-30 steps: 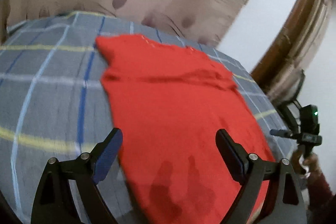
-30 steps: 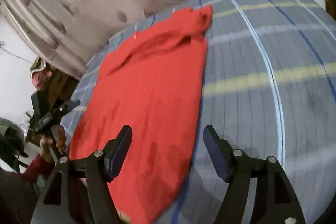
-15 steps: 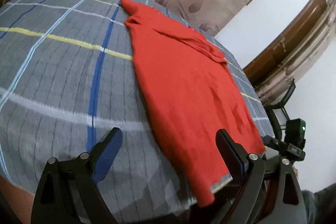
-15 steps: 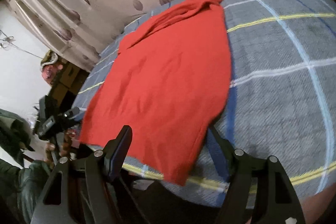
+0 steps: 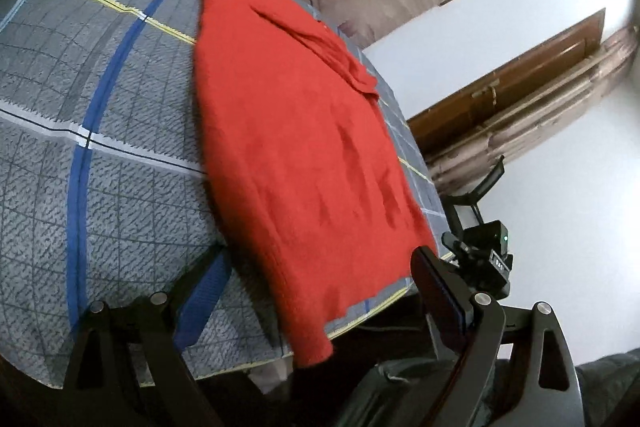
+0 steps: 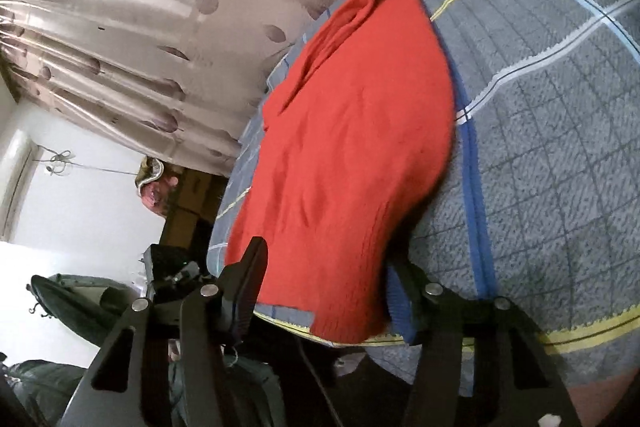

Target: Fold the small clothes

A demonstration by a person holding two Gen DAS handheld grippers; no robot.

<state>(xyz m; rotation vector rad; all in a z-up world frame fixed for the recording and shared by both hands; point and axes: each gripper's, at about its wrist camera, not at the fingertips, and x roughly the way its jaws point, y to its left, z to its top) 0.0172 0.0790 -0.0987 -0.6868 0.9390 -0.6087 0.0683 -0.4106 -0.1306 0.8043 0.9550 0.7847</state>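
A red knit garment (image 5: 296, 155) lies spread flat on a grey checked cloth (image 5: 100, 131), its near hem hanging a little over the table's front edge. My left gripper (image 5: 320, 291) is open, low at that edge, its fingers either side of the hem's left corner. The garment also shows in the right wrist view (image 6: 352, 155). My right gripper (image 6: 332, 287) is open at the hem's right corner, fingers either side of it. The other gripper (image 5: 480, 255) shows at the right of the left wrist view.
A beige curtain with leaf print (image 6: 140, 27) hangs behind the table. A brown wooden door frame (image 5: 512, 95) and white wall stand at the right. The checked cloth (image 6: 560, 107) extends wide to the right of the garment.
Both grippers have pulled back and dropped from above the garment to the table's front edge, now level with the hem. The garment has not moved.
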